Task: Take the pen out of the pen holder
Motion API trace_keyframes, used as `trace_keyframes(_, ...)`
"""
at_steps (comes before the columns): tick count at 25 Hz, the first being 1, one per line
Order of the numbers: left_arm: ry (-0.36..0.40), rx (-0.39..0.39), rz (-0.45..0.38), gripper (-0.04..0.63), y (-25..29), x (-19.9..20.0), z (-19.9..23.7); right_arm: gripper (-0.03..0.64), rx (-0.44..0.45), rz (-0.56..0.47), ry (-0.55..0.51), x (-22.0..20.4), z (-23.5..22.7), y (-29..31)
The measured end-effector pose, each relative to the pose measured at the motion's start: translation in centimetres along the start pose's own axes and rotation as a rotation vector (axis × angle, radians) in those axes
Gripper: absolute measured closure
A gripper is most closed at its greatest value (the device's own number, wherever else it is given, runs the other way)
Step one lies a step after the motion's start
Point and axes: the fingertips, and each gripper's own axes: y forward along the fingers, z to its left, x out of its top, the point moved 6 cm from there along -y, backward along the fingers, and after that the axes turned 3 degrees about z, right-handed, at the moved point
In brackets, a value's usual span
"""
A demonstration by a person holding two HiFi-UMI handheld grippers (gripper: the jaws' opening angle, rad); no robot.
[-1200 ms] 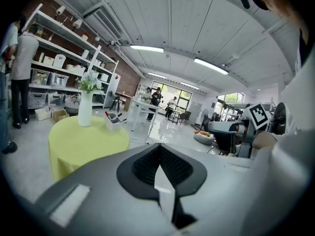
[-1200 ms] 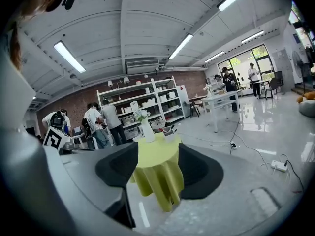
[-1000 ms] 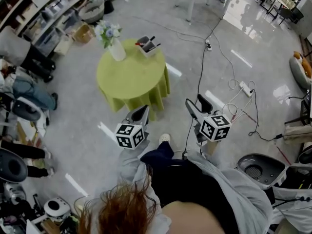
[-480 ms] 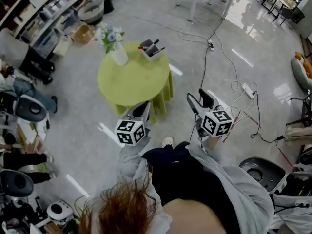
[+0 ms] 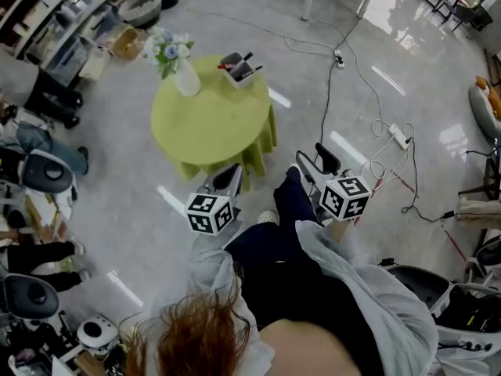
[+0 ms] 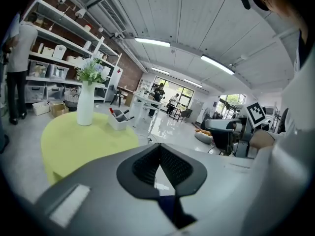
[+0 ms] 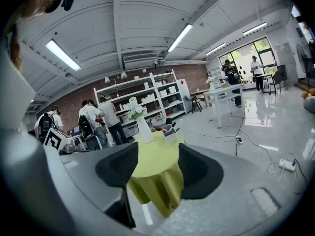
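The white pen holder (image 5: 237, 67) with several pens stands at the far edge of a round green table (image 5: 207, 128), beside a white vase of flowers (image 5: 185, 77). Both grippers hang in the air short of the table's near edge, well away from the holder. My left gripper (image 5: 227, 175) is shut with nothing in it. My right gripper (image 5: 317, 164) is open and holds nothing. The left gripper view shows the left gripper (image 6: 159, 168) with its pads meeting, and the pen holder (image 6: 118, 119) far ahead. In the right gripper view the pen holder (image 7: 170, 130) and table (image 7: 158, 149) show between the spread jaws.
Cables and a power strip (image 5: 398, 137) lie on the floor to the right of the table. Shelves (image 5: 70, 22) and office chairs (image 5: 39, 175) line the left side, with people there. The person's leg (image 5: 288, 190) reaches forward between the grippers.
The person has stepped forward, one leg swinging out between the grippers. The table has shifted slightly up and left in view. Both grippers keep their states.
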Motion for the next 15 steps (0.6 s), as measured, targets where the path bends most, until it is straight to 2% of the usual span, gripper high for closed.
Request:
trace_keyframes(7,0.007,0.022,-0.016,0.577,2.1,1.7,0.9,0.367,0.021,-0.015,0.01,1.3,-1.6,1.6)
trace_keyframes(15,0.004,0.047,-0.029,0.577,7.1,4.6,1.5,0.367,0.041,-0.006,0.003,4.5,-6.2,4.7)
